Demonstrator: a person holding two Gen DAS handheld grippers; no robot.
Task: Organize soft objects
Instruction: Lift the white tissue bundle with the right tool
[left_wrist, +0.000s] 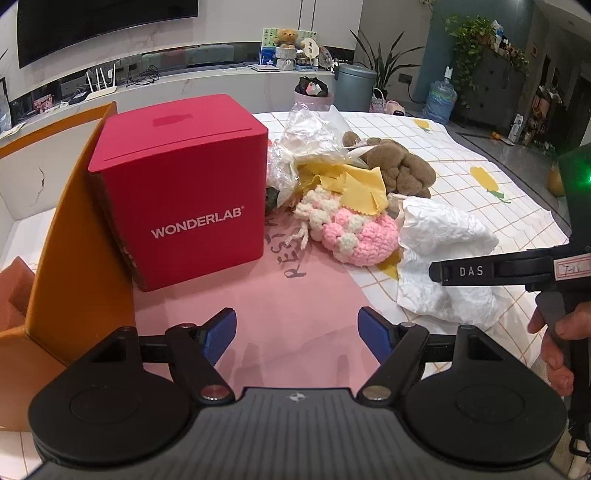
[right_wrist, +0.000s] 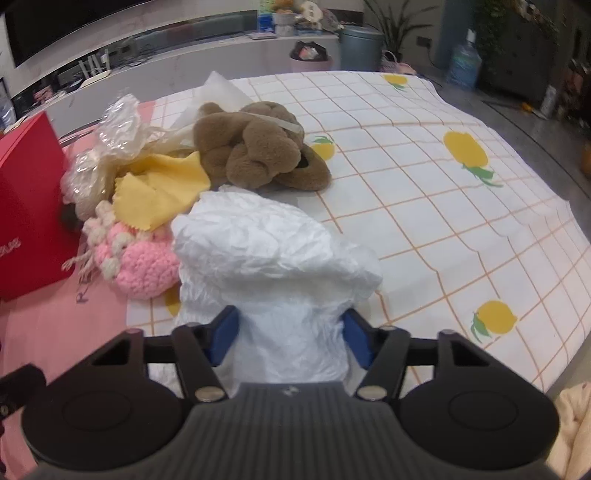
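A white crumpled sheet (right_wrist: 258, 240) lies at the near end of a pile of soft things. My right gripper (right_wrist: 291, 332) has both blue pads pressed into its near end. In the left wrist view the right gripper (left_wrist: 434, 271) reaches in from the right onto the white sheet (left_wrist: 443, 229). Behind it lie a pink and cream crochet piece (right_wrist: 144, 266), a yellow cloth (right_wrist: 162, 192), a brown plush toy (right_wrist: 258, 147) and a clear plastic bag (right_wrist: 118, 125). My left gripper (left_wrist: 297, 332) hangs open over the pink mat (left_wrist: 288, 302), nothing between its fingers.
A red WONDERLAB box (left_wrist: 177, 184) stands left of the pile, against an orange carton flap (left_wrist: 74, 240). The table wears a checked lemon-print cloth (right_wrist: 443, 206). A person's hand (left_wrist: 554, 339) holds the right gripper's handle at the right edge.
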